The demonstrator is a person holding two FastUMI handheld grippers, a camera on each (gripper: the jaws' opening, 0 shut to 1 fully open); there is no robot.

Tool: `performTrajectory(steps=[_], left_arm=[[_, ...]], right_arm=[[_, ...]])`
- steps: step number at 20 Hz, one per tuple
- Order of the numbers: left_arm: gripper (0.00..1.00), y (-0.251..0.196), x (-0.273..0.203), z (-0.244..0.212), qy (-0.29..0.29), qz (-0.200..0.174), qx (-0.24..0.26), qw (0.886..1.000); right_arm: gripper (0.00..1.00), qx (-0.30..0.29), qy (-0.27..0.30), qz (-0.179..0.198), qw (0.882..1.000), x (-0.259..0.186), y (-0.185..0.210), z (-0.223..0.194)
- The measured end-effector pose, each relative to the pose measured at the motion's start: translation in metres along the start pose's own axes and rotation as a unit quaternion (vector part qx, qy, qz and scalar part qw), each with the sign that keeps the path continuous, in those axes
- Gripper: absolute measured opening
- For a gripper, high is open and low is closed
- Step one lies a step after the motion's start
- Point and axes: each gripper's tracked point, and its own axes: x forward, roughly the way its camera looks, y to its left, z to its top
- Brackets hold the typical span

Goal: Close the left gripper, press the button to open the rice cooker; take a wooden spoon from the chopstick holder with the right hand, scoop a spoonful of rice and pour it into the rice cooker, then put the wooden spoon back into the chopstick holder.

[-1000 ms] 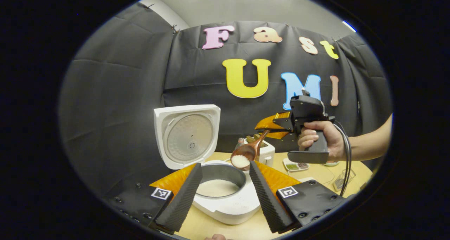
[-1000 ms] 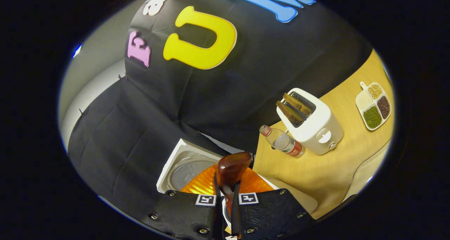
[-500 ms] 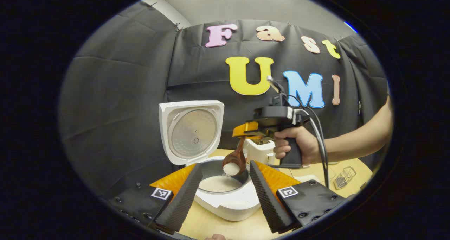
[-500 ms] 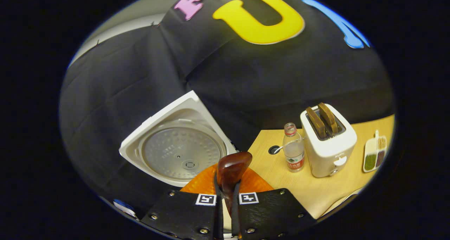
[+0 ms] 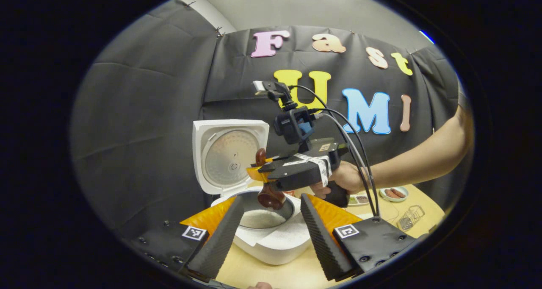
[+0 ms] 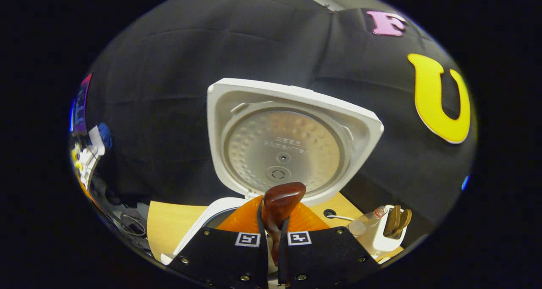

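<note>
The white rice cooker (image 5: pixel 275 246) stands on the table with its lid (image 5: pixel 230 155) raised, and white rice lies in the pot (image 5: pixel 264 217). My left gripper (image 5: pixel 271 238) is open, its fingers on either side of the cooker's front without touching it. A hand holds my right gripper (image 5: pixel 264 172) over the pot, shut on the wooden spoon. The spoon's bowl (image 5: pixel 271 199) is tipped down just above the rice. In the right gripper view the spoon's handle (image 6: pixel 279 202) sticks up between the shut fingers of my right gripper (image 6: pixel 272 242), facing the lid's inner plate (image 6: pixel 283 147).
A white toaster (image 6: pixel 383 238) with bread and a water bottle (image 6: pixel 364 224) stand to the cooker's right. On the wooden table (image 5: pixel 292 276) farther right are a small dish (image 5: pixel 393 193), a divided tray (image 5: pixel 358 200) and a wire basket (image 5: pixel 408 217).
My right gripper has rolled over and swung left above the pot, turning the spoon's bowl downward; the rice that was heaped in it has gone from view. My left gripper has barely moved.
</note>
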Motion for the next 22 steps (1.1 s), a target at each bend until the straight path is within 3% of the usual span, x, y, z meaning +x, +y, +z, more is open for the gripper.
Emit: performTrajectory(steps=[3, 5, 7, 10, 14, 22], left_arm=[[0.94, 0.0, -0.005, -0.003, 0.005, 0.003, 0.003, 1.0], [0.95, -0.002, -0.006, 0.001, 0.002, -0.001, 0.001, 1.0], [0.95, -0.003, -0.008, 0.002, -0.002, -0.004, -0.002, 1.0], [0.96, -0.012, -0.007, 0.004, 0.001, -0.011, -0.004, 1.0], [0.95, -0.031, -0.001, 0.006, 0.006, -0.026, 0.006, 1.0], [0.96, -0.087, 0.011, 0.019, -0.001, -0.066, 0.016, 0.998]], right_arm=[[0.09, 0.019, -0.014, -0.002, 1.0, -0.006, -0.001, 0.008], [0.1, 0.073, -0.028, -0.007, 0.997, -0.012, -0.014, 0.012], [0.09, 0.155, -0.045, -0.022, 0.987, -0.019, -0.035, 0.016], [0.09, 0.287, -0.072, -0.031, 0.955, -0.043, -0.07, 0.017], [0.09, 0.396, -0.1, -0.057, 0.911, -0.087, -0.107, 0.006], [0.09, 0.485, -0.144, -0.126, 0.853, -0.201, -0.154, -0.035]])
